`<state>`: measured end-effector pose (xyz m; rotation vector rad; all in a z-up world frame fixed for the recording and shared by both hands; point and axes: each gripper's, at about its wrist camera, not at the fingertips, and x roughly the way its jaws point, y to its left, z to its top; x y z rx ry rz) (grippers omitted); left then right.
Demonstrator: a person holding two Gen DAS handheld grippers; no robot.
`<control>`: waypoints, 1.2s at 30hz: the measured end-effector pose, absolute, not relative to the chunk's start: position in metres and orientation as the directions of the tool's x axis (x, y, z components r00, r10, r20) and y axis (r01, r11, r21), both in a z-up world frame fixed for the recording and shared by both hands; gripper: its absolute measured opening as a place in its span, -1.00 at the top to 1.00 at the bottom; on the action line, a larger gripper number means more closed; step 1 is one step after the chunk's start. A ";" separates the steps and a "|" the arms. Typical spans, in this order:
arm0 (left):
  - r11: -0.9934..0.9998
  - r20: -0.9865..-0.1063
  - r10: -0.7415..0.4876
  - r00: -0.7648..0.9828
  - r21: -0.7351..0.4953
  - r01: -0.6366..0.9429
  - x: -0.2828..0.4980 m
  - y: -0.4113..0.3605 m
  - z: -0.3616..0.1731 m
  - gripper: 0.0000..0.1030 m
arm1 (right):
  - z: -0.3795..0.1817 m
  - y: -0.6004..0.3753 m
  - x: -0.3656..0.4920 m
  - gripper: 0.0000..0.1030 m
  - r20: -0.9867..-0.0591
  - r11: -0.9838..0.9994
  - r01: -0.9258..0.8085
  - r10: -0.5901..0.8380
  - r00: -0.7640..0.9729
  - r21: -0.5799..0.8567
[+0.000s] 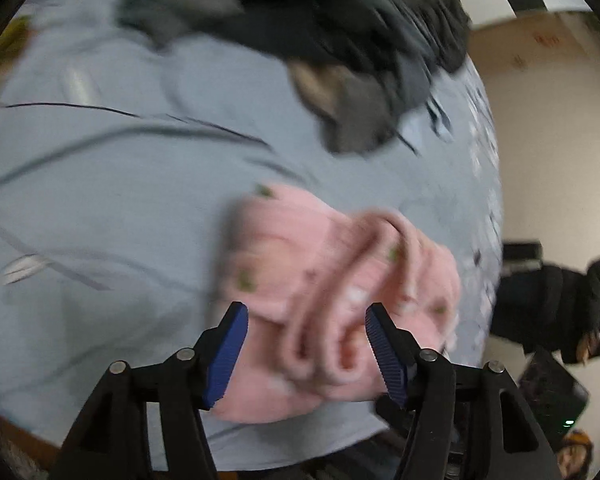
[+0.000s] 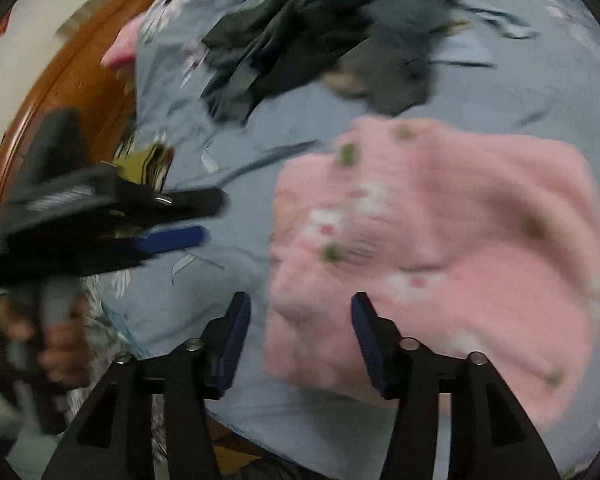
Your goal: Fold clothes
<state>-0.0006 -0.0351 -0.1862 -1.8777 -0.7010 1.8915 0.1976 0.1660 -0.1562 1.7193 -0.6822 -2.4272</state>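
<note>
A folded pink knitted garment (image 1: 332, 300) with small green and white motifs lies on a pale blue bedsheet (image 1: 120, 200). My left gripper (image 1: 306, 322) is open, its blue pads either side of the garment's near edge, just above it. In the right wrist view the same pink garment (image 2: 440, 248) lies ahead. My right gripper (image 2: 300, 308) is open over the garment's left edge, holding nothing. The left gripper also shows from the side in the right wrist view (image 2: 204, 218), held by a hand, away from the garment's left side. Both views are motion-blurred.
A heap of dark grey and black clothes (image 1: 320, 40) lies at the far side of the bed, also in the right wrist view (image 2: 320, 32). A wooden headboard (image 2: 72, 76) curves at the left. A dark-clothed person (image 1: 560, 304) sits by the wall at the right.
</note>
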 end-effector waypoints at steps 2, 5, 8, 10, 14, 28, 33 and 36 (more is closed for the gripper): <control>-0.795 -0.795 0.606 -0.008 -0.606 0.034 -0.002 -0.011 -0.190 -0.27 | -0.148 0.196 0.215 -0.12 -0.888 -0.891 -0.257 -0.262 -0.378 0.373; -0.796 -0.797 0.603 0.009 -0.603 -0.053 -0.003 0.026 -0.191 -0.30 | -0.147 0.245 0.235 -0.12 -0.894 -0.846 -0.379 -0.223 -0.388 0.375; -0.837 -0.847 0.530 0.040 -0.530 -0.132 -0.003 0.052 -0.199 -0.31 | -0.154 0.277 0.238 -0.12 -0.909 -0.818 -0.452 -0.187 -0.373 0.355; -0.848 -0.860 0.508 0.057 -0.510 -0.144 -0.003 0.059 -0.204 -0.31 | -0.156 0.290 0.241 -0.12 -0.906 -0.795 -0.483 -0.190 -0.378 0.368; -0.868 -0.878 0.478 0.033 -0.478 -0.134 0.000 0.060 -0.206 0.06 | -0.162 0.300 0.237 -0.12 -0.899 -0.771 -0.499 -0.214 -0.382 0.395; -0.927 -0.930 0.368 -0.012 -0.366 -0.087 0.016 0.030 -0.214 -0.22 | -0.196 0.335 0.242 -0.12 -0.902 -0.741 -0.525 -0.274 -0.332 0.418; -0.858 -0.856 0.510 0.083 -0.513 -0.023 0.016 0.030 -0.234 -0.22 | -0.205 0.338 0.242 -0.12 -0.908 -0.757 -0.508 -0.290 -0.302 0.410; -0.858 -0.856 0.507 0.101 -0.513 -0.040 0.021 0.036 -0.239 -0.05 | -0.208 0.342 0.241 -0.12 -0.909 -0.755 -0.511 -0.293 -0.297 0.411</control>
